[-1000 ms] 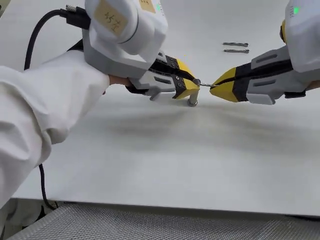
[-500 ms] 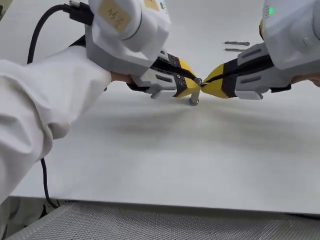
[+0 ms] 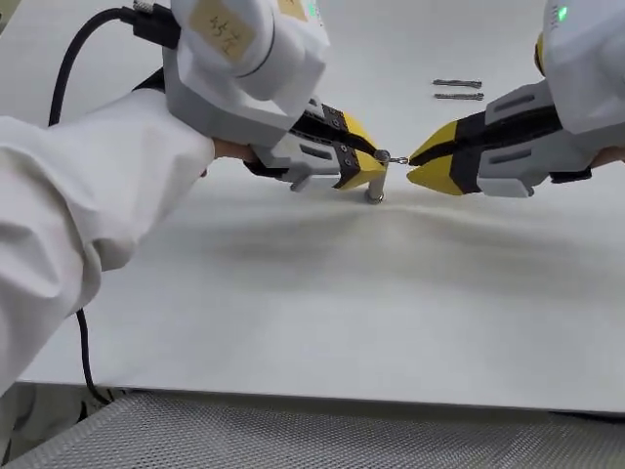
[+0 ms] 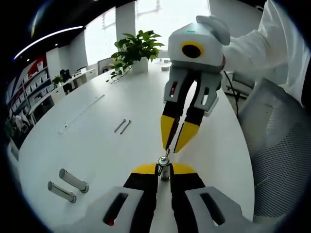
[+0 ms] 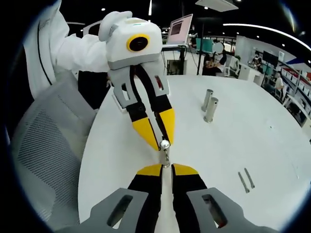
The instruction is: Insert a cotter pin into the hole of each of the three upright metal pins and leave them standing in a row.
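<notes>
Head view: left tongs (image 3: 374, 167) pinch the upright metal pin (image 3: 376, 192) mid-table (image 3: 293, 293). A cotter pin (image 3: 397, 160) pokes from its top toward 3 o'clock and meets the right tongs (image 3: 412, 166), which are barely parted. Can't tell if they grip it. Two spare cotter pins (image 3: 459, 84) lie at 1 o'clock.

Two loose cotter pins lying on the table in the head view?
Yes, two cotter pins lie side by side, flat on the white table.

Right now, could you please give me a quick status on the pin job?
Left gripper shut on upright metal pin. Right gripper shut on cotter pin, tip at the pin's head. Spare cotter pins lie well aside.
</notes>
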The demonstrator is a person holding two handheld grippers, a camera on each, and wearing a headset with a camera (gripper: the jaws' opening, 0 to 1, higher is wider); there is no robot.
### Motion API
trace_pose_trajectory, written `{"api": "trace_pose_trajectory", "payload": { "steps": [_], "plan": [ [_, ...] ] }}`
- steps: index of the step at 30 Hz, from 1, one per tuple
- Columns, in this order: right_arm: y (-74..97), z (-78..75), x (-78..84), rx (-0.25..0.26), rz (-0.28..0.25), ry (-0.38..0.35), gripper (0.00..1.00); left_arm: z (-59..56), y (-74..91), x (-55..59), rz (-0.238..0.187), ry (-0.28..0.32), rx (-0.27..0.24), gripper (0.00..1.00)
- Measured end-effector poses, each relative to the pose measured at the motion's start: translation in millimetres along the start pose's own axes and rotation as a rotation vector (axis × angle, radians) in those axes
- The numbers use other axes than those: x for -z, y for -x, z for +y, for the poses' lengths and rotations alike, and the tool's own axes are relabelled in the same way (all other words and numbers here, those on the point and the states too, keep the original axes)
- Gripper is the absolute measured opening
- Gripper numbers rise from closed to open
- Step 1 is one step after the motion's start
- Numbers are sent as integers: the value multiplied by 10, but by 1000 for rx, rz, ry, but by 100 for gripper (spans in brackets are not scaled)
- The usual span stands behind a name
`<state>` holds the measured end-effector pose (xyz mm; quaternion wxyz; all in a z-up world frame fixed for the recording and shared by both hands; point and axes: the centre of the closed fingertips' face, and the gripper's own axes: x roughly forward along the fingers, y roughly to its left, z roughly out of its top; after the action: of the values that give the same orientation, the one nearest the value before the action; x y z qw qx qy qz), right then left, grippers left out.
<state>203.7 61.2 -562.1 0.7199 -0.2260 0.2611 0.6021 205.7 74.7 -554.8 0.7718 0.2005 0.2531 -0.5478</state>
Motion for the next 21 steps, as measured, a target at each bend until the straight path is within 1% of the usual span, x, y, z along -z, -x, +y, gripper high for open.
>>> {"api": "trace_pose_trajectory", "payload": {
  "steps": [3, 4, 6, 8, 10, 13, 17, 21],
  "plan": [
    [12, 17, -27, 0, -10, -5, 2, -2, 3, 2, 2, -3, -1, 6],
    [10, 9, -34, 7, -10, 0, 2, -2, 5, 3, 3, -1, -1, 6],
    [1, 28, -41, -3, -7, 5, 0, 7, 5, 8, 4, -1, -2, 6],
    [-10, 54, -54, -7, -6, 10, 0, 19, 4, 11, 2, 3, 0, 6],
    [-20, 44, -42, -5, 4, 9, 0, 25, 0, 8, 1, 8, -1, 6],
    [-23, 28, -42, -4, -2, -3, 0, 27, -5, 4, 3, 4, -3, 6],
    [-28, 45, -58, -5, -3, 1, 0, 23, 0, -4, 1, 5, -2, 6],
    [-61, 51, -87, -10, -4, 4, 0, 45, -2, 6, 0, 2, 0, 6]
  ]
}}
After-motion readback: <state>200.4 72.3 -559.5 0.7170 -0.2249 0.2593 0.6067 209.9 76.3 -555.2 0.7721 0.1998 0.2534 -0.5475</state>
